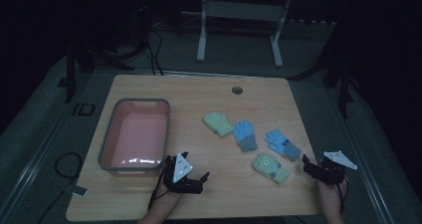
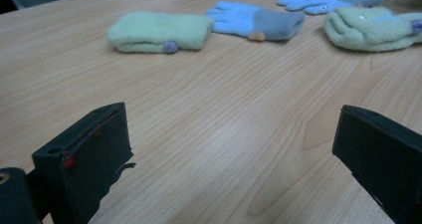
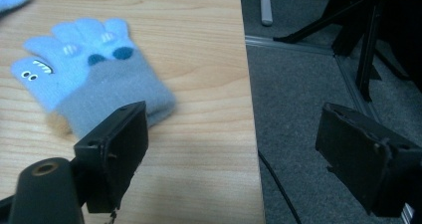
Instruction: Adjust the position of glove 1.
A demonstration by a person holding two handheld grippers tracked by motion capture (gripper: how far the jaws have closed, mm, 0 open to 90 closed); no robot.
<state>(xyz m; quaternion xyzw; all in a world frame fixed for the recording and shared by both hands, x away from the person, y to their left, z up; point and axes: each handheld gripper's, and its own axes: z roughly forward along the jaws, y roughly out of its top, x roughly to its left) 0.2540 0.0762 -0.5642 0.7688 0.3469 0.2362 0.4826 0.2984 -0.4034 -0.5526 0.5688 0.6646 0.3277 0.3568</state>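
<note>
Gloves, four small knitted ones, lie in a loose row on the right half of the light wooden table (image 1: 199,92): a pale green glove (image 1: 218,123) farthest left, a light blue glove with a grey cuff (image 1: 245,135) beside it, a second blue glove with a grey cuff (image 1: 282,144) to the right, and a nearer pale green glove (image 1: 270,167). The high view is dim, so their patterns are hard to read there; the right gripper view shows small eyes and dark dots on the second blue glove. A pink plastic tub with a grey rim (image 1: 110,130) stands on the left side, nothing visible inside it. The left gripper (image 1: 199,180) rests near the table's near edge, just right of the tub's near corner, jaws spread with bare wood between them. The right gripper (image 1: 307,165) sits at the near right edge, jaws apart and holding nothing, one jaw over the table near the second blue glove's cuff, the other over the floor. Both forearms are cut off at the bottom.
</note>
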